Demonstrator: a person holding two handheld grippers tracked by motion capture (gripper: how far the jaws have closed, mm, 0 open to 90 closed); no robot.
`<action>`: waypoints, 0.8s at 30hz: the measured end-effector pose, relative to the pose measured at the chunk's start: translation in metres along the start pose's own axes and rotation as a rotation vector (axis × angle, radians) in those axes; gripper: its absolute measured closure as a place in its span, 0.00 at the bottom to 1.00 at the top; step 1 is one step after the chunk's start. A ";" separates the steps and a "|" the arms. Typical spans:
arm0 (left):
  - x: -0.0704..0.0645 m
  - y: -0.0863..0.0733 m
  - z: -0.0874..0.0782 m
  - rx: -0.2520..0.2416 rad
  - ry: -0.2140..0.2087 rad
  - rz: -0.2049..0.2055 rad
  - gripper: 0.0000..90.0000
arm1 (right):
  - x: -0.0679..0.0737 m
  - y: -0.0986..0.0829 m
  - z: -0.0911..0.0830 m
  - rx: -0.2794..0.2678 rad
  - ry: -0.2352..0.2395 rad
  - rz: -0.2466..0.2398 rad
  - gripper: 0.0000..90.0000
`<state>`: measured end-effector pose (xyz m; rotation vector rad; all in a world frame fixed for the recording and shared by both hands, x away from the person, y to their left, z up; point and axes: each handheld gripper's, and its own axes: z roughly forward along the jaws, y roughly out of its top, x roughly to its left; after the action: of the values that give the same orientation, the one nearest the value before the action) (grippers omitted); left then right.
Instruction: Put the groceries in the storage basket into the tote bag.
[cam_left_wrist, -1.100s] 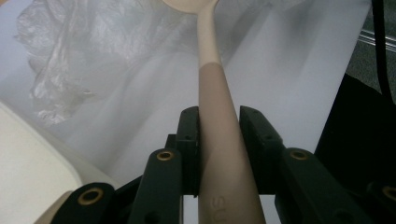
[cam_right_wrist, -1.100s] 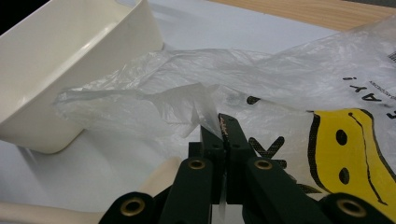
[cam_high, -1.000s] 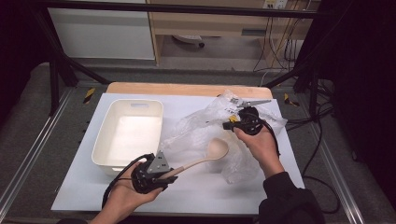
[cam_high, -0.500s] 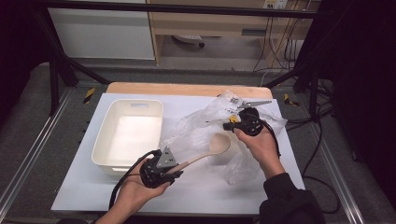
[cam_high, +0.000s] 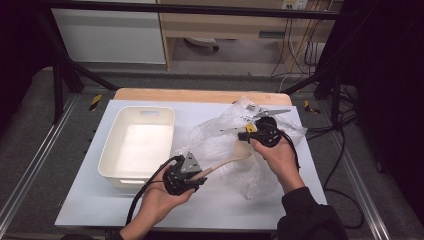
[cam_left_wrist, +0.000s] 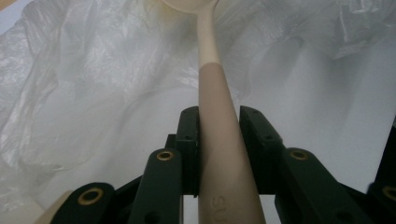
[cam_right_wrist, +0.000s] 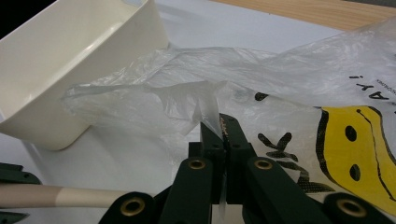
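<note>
Overhead fwd-down; tong cams close-up.

Left claw (cam_high: 202, 175) sits low and clamped; right claw (cam_high: 240, 134), farther forward, pinched closed.

A lab: black frame rig (cam_high: 60, 80), trailing cables (cam_high: 300, 55), white cabinet (cam_high: 110, 35).

White rectangular bin (cam_high: 137, 147) sat on the white table surface (cam_high: 90, 200), left side, its inside bare; its corner showed in the right gripper view too. Wooden board (cam_high: 200, 96) ran along the far edge of the surface. Black frame bars (cam_high: 65, 75) and loose cables (cam_high: 300, 55) stood beyond, on grey floor.
</note>
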<state>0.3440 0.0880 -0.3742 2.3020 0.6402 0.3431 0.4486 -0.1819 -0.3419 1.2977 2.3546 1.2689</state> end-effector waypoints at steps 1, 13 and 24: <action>0.000 0.001 0.002 0.003 -0.001 0.002 0.77 | 0.000 0.000 -0.001 0.001 0.000 0.000 1.00; -0.003 0.009 0.030 0.013 0.032 -0.014 0.77 | 0.002 -0.003 -0.001 -0.005 0.010 0.001 1.00; -0.001 0.016 0.055 0.008 0.033 -0.048 0.77 | 0.003 -0.006 0.002 -0.011 0.017 0.008 1.00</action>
<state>0.3708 0.0465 -0.4024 2.2883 0.7137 0.3568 0.4440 -0.1798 -0.3473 1.2994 2.3526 1.2985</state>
